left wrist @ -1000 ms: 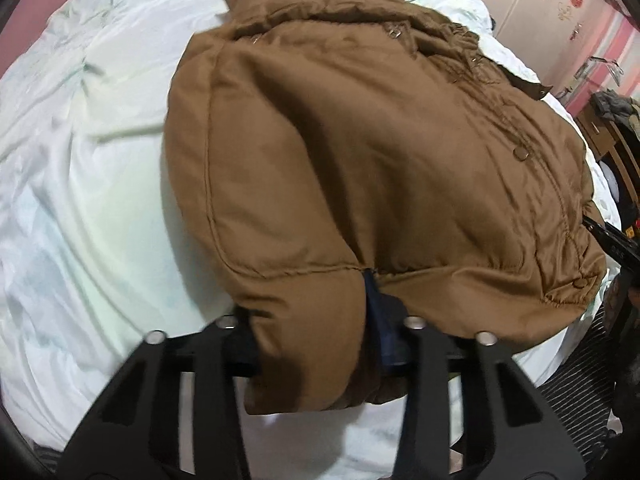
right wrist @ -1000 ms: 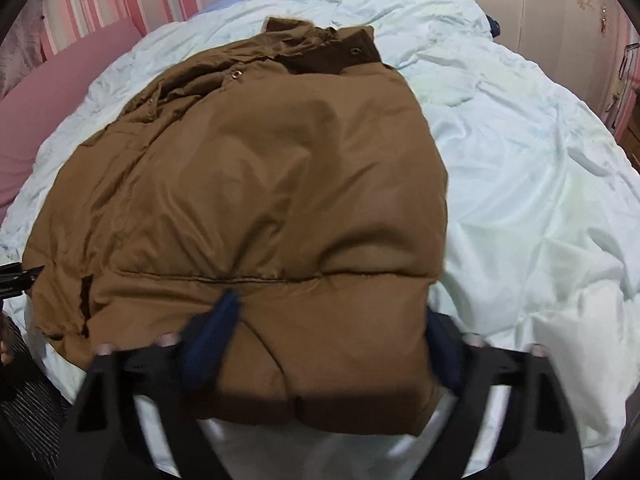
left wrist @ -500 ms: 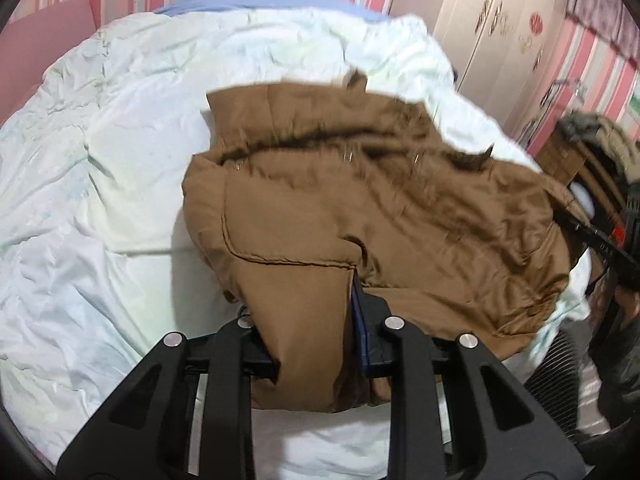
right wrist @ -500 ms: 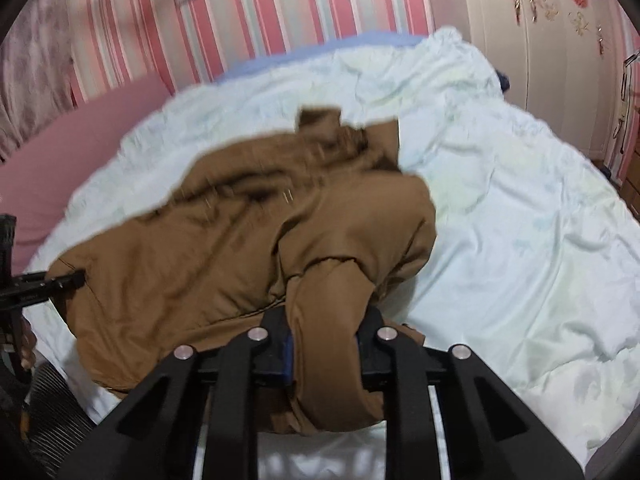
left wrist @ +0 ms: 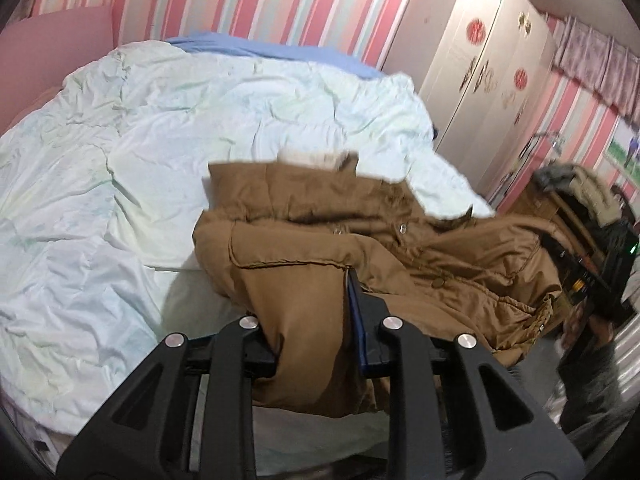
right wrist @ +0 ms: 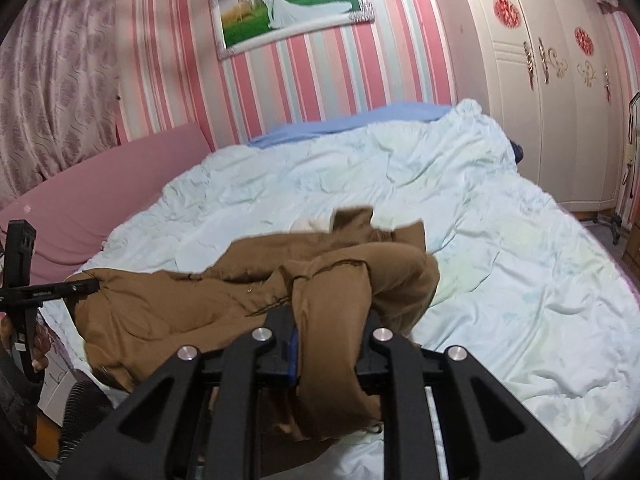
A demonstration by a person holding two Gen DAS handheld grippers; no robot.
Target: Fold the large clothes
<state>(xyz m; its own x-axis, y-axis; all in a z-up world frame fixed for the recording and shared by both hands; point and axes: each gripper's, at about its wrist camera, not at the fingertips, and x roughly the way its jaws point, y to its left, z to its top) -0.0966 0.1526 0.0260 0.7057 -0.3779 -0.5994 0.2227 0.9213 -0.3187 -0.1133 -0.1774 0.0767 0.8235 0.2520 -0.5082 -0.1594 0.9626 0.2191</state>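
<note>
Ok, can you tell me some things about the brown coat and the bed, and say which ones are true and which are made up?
1. The brown coat lies on a pale quilt. True.
2. The left hand-held gripper is open and holds nothing. False: it is shut on a fold of the coat.
3. The right hand-held gripper is shut on coat fabric too. True.
4. The wall behind the bed is plain blue. False: it has pink and white stripes.
5. A framed picture hangs on that wall. True.
</note>
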